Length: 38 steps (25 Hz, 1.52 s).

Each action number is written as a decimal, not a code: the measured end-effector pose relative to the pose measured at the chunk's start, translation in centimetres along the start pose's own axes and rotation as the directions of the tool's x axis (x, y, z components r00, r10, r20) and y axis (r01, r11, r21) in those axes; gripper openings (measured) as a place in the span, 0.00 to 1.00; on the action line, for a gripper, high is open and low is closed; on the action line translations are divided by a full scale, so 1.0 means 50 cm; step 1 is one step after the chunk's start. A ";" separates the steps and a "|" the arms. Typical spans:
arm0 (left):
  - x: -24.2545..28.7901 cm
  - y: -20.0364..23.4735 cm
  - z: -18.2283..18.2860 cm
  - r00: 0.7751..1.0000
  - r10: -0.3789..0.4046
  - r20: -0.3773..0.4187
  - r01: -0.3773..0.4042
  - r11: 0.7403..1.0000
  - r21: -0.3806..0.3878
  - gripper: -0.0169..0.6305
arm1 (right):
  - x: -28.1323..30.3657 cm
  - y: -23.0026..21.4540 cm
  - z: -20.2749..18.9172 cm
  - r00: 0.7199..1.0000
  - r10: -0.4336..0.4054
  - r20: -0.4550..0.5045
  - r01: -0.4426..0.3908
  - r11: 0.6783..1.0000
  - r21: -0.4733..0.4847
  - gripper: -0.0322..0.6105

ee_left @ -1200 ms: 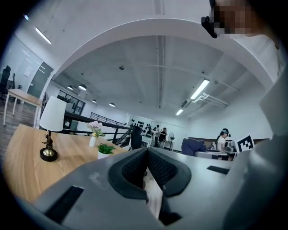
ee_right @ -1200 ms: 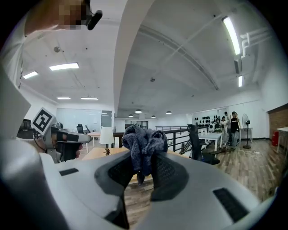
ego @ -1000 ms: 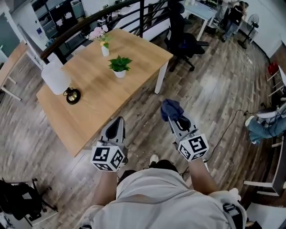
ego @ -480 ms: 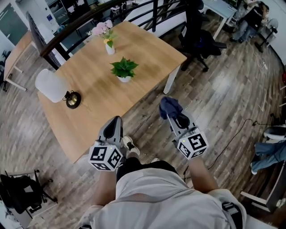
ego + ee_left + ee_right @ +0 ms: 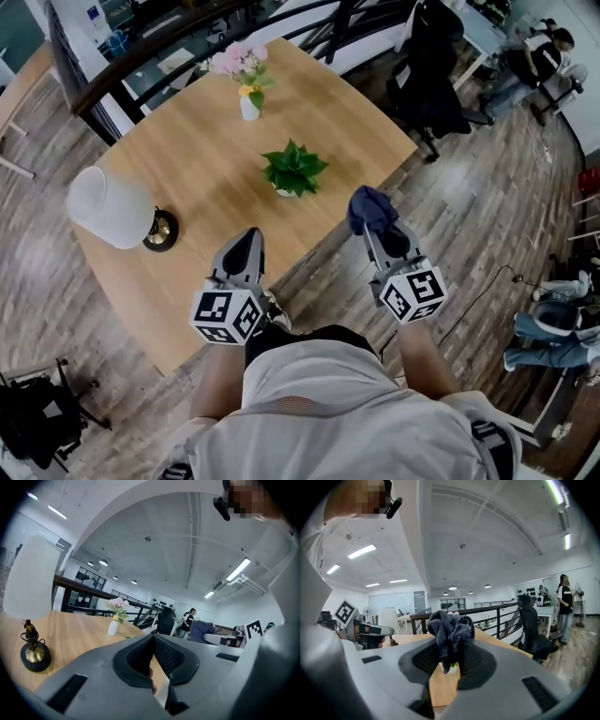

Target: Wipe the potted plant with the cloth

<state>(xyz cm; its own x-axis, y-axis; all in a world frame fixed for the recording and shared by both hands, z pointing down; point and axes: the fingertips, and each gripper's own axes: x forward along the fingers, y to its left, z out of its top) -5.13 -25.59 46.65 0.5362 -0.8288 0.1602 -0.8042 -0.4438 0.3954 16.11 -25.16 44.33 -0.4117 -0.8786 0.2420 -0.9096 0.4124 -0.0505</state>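
Observation:
A small potted plant (image 5: 294, 170) with green leaves in a white pot stands on the wooden table (image 5: 187, 141). My right gripper (image 5: 377, 223) is shut on a bunched dark blue cloth (image 5: 371, 208), just off the table's near edge and to the right of the plant. In the right gripper view the cloth (image 5: 449, 632) sticks up between the jaws, with the white pot (image 5: 449, 667) partly hidden behind it. My left gripper (image 5: 247, 238) hangs over the table's near edge, left of the plant. Its jaws are shut with nothing between them (image 5: 152, 641).
A lamp with a white shade (image 5: 108, 206) stands at the table's left, and a white vase of pink flowers (image 5: 247, 98) at its far side. A black office chair (image 5: 436, 84) is beyond the right corner, a dark railing behind the table. A black bag (image 5: 33, 422) lies on the floor.
Both grippers have moved forward to the table's near edge, the cloth still in the right one. The plant now sits much nearer to them.

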 end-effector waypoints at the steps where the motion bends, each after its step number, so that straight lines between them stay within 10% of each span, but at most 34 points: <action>1: 0.007 0.022 0.001 1.000 0.001 -0.007 -0.001 1.000 -0.010 0.05 | 0.026 0.010 -0.001 1.000 0.002 -0.010 -0.002 1.000 0.003 0.26; 12: 0.122 0.128 -0.107 0.984 -0.039 -0.173 -0.015 0.954 -0.299 0.05 | 0.193 0.006 -0.019 0.992 0.079 -0.102 -0.077 0.997 0.022 0.26; 20: 0.266 0.171 -0.236 0.957 -0.132 -0.259 -0.054 0.796 -0.603 0.06 | 0.236 -0.061 -0.037 0.979 0.148 -0.142 -0.139 0.987 0.075 0.26; 24: 0.320 0.185 -0.259 0.958 -0.165 -0.234 -0.049 0.710 -0.703 0.22 | 0.249 -0.069 -0.058 0.965 0.192 -0.179 -0.180 0.980 0.081 0.26; 30: 0.357 0.201 -0.282 0.956 -0.148 -0.254 -0.090 0.673 -0.734 0.22 | 0.303 -0.074 -0.030 0.943 0.269 -0.196 -0.269 0.963 0.025 0.26; 34: 0.372 0.196 -0.285 0.961 -0.145 -0.235 -0.083 0.660 -0.746 0.22 | 0.385 -0.015 -0.005 0.878 0.410 -0.246 -0.438 0.897 -0.068 0.26; 38: 0.384 0.194 -0.302 0.963 -0.131 -0.236 -0.099 0.641 -0.761 0.19 | 0.438 0.105 -0.059 0.688 0.584 -0.430 -0.681 0.725 -0.104 0.26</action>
<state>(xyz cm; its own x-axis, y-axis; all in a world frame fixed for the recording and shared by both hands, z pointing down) 1.24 -40.67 67.22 0.6823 -0.6593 0.3159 -0.3735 0.0570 0.9259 2.48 -41.54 52.25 -0.7912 -0.2603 0.5533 -0.3738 0.9220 -0.1008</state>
